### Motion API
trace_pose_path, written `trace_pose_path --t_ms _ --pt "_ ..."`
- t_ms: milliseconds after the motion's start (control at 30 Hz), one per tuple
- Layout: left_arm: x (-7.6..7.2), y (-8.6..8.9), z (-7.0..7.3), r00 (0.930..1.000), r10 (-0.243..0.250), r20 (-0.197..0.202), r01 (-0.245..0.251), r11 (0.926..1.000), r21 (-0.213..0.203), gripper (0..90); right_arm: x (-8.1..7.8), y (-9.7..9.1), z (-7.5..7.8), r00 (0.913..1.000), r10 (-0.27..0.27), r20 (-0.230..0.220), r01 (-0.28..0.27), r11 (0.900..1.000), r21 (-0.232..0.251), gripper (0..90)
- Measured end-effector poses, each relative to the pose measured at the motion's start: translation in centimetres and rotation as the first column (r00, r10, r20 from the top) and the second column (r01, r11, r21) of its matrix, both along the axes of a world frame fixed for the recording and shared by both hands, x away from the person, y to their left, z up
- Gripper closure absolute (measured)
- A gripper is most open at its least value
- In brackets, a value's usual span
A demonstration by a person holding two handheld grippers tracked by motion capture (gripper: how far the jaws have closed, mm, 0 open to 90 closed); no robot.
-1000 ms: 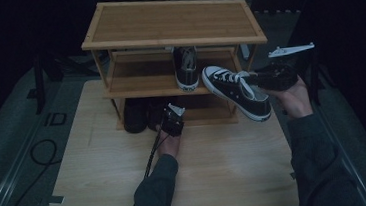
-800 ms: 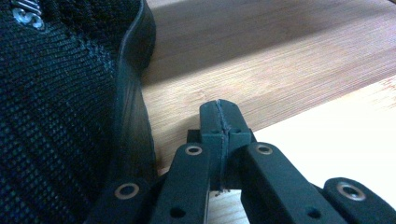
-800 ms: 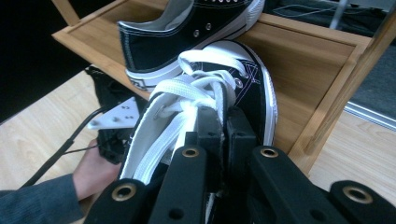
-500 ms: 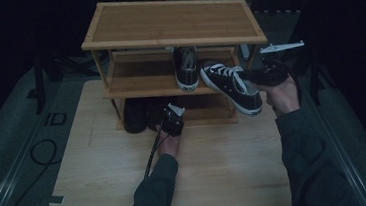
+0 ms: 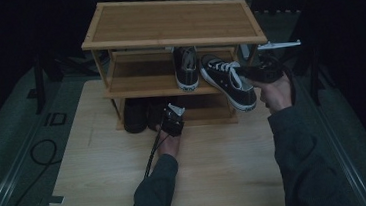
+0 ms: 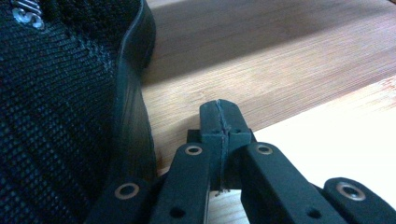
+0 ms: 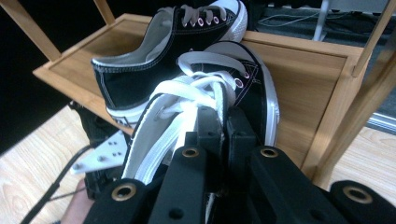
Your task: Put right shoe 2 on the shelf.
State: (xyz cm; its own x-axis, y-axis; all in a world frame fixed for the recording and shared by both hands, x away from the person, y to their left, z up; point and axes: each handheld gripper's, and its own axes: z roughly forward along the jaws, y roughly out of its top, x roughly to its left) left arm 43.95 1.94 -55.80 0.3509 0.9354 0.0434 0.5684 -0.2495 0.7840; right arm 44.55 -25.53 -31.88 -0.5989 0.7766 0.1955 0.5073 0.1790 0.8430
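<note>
Now my right fingers [image 7: 223, 122], pinching the black-and-white canvas sneaker's [image 5: 229, 80] collar, must seat it at three o'clock of its mate [image 5: 186, 67]; left fingers [image 6: 223, 122] closed, empty.

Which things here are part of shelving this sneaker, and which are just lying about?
In the job:
- sneaker gripped by the right gripper
- its mate already on the middle shelf
- wooden shoe rack

Just lying about:
- black knit shoes on the bottom shelf, beside the shut, empty left gripper
- loose cable off the table's left edge

Held sneaker [image 5: 229, 81] right of sneaker [image 5: 186, 68] on middle shelf [image 5: 139, 86], probably overhanging.
</note>
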Motion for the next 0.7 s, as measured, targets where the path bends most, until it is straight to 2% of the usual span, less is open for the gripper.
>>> trace_pose_path --t_ms 233,433,533,667,700 --pt "0.0 0.0 0.0 1.0000 0.001 0.002 -0.001 1.0000 -0.003 90.0 0.3 0.7 -0.3 0.9999 -0.012 -0.003 0.012 0.9996 0.025 87.4" --pt "0.0 -0.1 0.0 1.0000 0.005 0.005 -0.005 1.0000 -0.005 90.0 0.5 1.0 -0.7 0.9981 -0.061 0.011 0.060 0.9981 0.014 87.3" --pt "0.0 0.0 0.0 1.0000 0.002 0.002 -0.002 1.0000 -0.002 90.0 0.5 1.1 -0.8 0.9973 -0.072 0.016 0.071 0.9969 0.032 87.3" --pt "0.0 -0.1 0.0 1.0000 0.005 0.005 -0.005 1.0000 -0.005 90.0 0.5 1.3 -0.9 0.9973 -0.072 0.017 0.071 0.9968 0.037 87.3" --pt "0.0 -0.1 0.0 1.0000 0.005 0.005 -0.005 1.0000 -0.005 90.0 0.5 1.8 -1.4 0.9979 -0.065 -0.002 0.065 0.9973 0.034 87.3"
